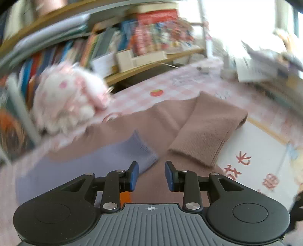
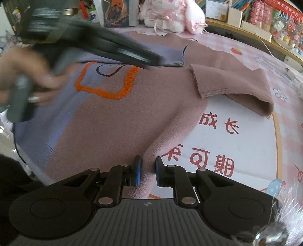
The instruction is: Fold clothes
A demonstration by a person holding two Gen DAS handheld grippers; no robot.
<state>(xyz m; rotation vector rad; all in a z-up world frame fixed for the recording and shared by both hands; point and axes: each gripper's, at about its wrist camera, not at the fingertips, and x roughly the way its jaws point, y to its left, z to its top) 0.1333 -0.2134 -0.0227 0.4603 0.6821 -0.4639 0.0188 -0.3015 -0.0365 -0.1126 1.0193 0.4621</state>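
A mauve-pink and lilac knit sweater (image 2: 117, 117) with an orange outline patch lies spread on the table; it also shows in the left wrist view (image 1: 170, 121). Its far sleeve (image 2: 233, 85) is folded over the body, cuff toward me (image 1: 200, 136). My right gripper (image 2: 147, 170) is shut on the near sleeve (image 2: 162, 140), pinching a raised ridge of knit at the table's near side. My left gripper (image 1: 151, 175) is open and empty, hovering above the body near the lilac cuff (image 1: 142, 151). In the right wrist view it is a blurred dark shape (image 2: 106, 47) in a hand.
A pink checked cloth (image 1: 155, 89) covers the table, with a white mat with red characters (image 2: 236, 143) under the sweater. A pink-white plush toy (image 1: 70, 98) sits at the table's far side (image 2: 170, 13). Bookshelves (image 1: 123, 37) stand behind.
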